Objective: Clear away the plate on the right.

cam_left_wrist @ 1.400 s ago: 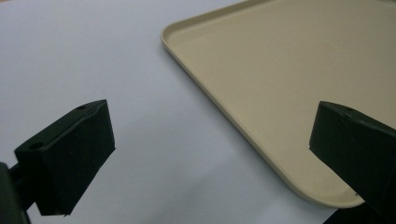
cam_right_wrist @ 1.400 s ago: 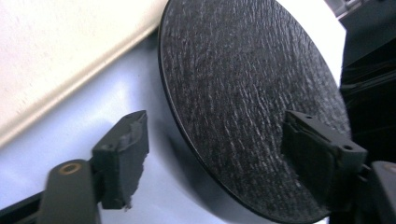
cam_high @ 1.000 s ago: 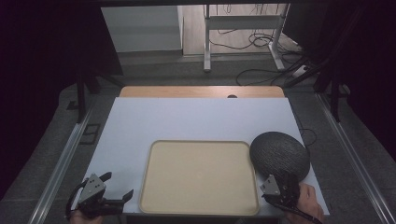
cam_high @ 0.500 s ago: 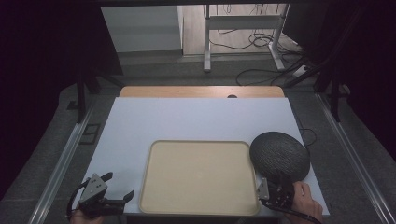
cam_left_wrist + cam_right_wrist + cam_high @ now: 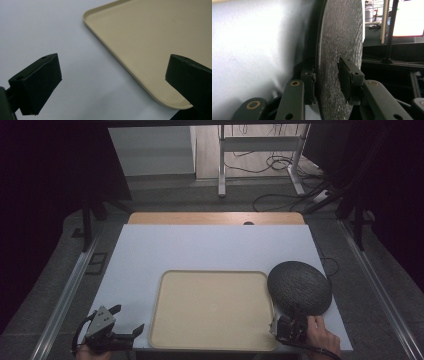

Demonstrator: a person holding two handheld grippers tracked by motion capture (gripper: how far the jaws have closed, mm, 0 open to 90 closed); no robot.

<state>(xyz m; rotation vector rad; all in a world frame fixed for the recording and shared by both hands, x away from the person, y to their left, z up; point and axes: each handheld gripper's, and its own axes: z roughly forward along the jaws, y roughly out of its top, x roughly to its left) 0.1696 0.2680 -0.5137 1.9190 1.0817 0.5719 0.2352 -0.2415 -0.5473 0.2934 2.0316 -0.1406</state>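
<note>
— At the bench's near right corner sits the dark, rough-textured round plate (image 5: 299,287), just right of the flat beige rectangular plastic tray (image 5: 212,307), their rims touching or nearly so. Which tongs have it?

— The right tongs (image 5: 289,327), coming up from the near edge. In the right gripper view the plate's near rim (image 5: 337,62) stands edge-on between the jaws — one jaw under it, one on top. They look pinched on the rim, though a thin gap may remain at the upper pad.

— And the plate's line from the tongs?

— Straight ahead, away from the person; the plate is round, so no long axis matters. The tray lies to the tongs' left, which I judge is the way the plate would travel if it is meant for the tray.

— The other hand?

— The left tongs (image 5: 111,332) hover at the near left corner over the white bench top (image 5: 210,247), jaws spread wide and holding nothing, the tray's near corner (image 5: 172,102) between them — well apart from the plate.
</note>
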